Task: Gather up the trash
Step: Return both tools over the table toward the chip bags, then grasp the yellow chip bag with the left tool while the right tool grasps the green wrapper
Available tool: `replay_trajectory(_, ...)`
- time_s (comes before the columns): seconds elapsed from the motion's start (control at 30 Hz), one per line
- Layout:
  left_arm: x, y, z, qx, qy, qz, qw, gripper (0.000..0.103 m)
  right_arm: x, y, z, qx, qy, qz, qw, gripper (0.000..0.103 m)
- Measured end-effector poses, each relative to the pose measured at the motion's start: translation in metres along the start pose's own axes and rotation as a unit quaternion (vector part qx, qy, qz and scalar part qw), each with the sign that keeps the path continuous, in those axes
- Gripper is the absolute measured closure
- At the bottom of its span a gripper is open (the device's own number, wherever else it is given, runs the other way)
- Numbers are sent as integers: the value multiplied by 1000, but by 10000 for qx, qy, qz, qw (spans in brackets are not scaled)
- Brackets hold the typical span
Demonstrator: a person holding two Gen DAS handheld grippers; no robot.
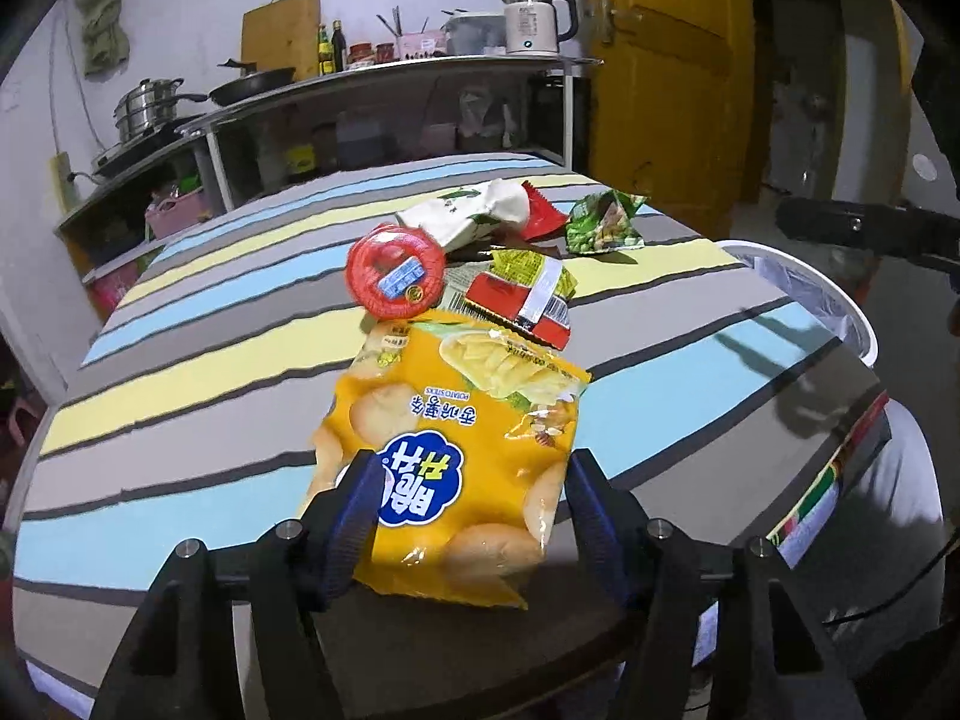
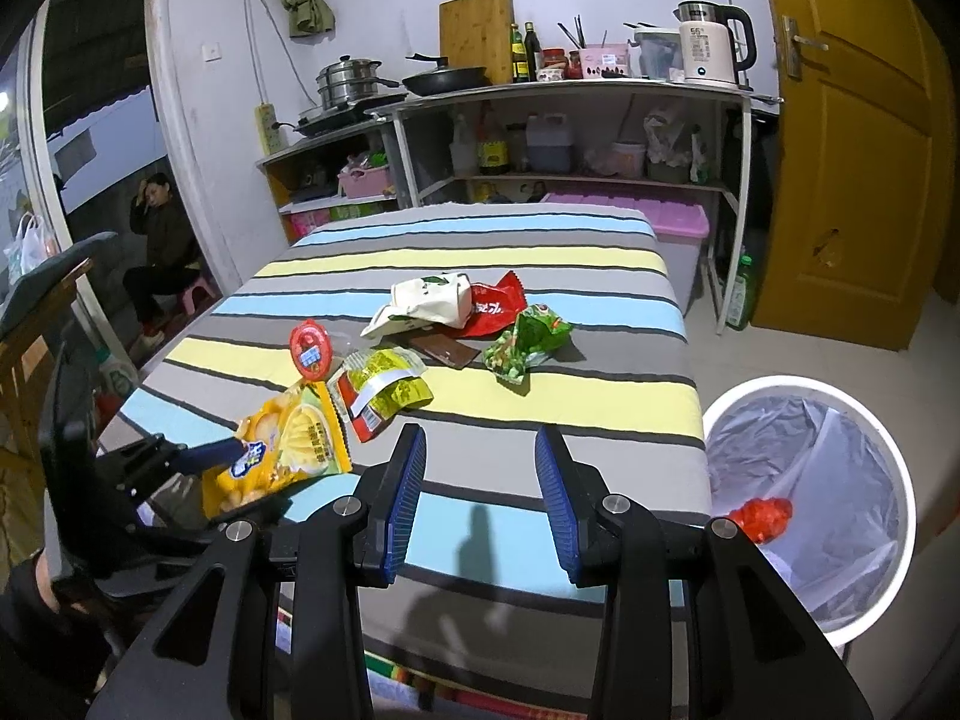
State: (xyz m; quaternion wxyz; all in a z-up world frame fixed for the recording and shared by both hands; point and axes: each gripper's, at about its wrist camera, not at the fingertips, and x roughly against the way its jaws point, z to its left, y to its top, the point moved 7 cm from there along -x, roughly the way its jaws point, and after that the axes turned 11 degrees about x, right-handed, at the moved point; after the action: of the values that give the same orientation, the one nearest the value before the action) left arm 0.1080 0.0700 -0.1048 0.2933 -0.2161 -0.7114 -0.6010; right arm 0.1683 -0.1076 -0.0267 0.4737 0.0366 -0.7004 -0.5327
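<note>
A yellow snack bag (image 1: 456, 420) (image 2: 288, 444) lies on the striped table (image 2: 540, 396) near its front edge. My left gripper (image 1: 474, 480) (image 2: 198, 456) straddles the bag's near end, jaws wide and not pressing it. Behind it lie a red round lid (image 1: 396, 270), a red and yellow-green wrapper (image 1: 522, 294), a white bag (image 1: 474, 210), a red wrapper (image 1: 543, 216) and a green bag (image 1: 603, 225). My right gripper (image 2: 480, 468) hangs open over bare cloth, holding nothing. A white lined trash bin (image 2: 900, 480) (image 1: 804, 294) stands right of the table with red trash (image 2: 762, 516) inside.
A kitchen shelf (image 2: 570, 102) with pots, bottles and a kettle runs behind the table. A yellow door (image 2: 852, 150) is at the right. A person (image 2: 159, 240) sits in the doorway at the left. A brown flat packet (image 2: 447, 351) lies among the wrappers.
</note>
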Motion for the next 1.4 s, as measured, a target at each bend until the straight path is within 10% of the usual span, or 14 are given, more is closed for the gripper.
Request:
replay_trajectory(0.13, 3, 2, -5, -3, -73, -30, 10000, 80, -6, 2, 1, -1, 24, 19, 10000, 64)
replay_trajectory(0.33, 13, 5, -6, 126, -155, -128, 9997, 97, -18, 5, 2, -51, 99, 34, 9999, 64)
replay_trajectory(0.93, 43, 53, 26, 938, -347, -711, 9924, 101, -92, 27, -22, -374, -66, 361, 9986, 65)
replay_trajectory(1.4, 34, 66, 30, 1009, -345, -749, 9915, 101, -123, 28, -32, -459, -63, 618, 9970, 91)
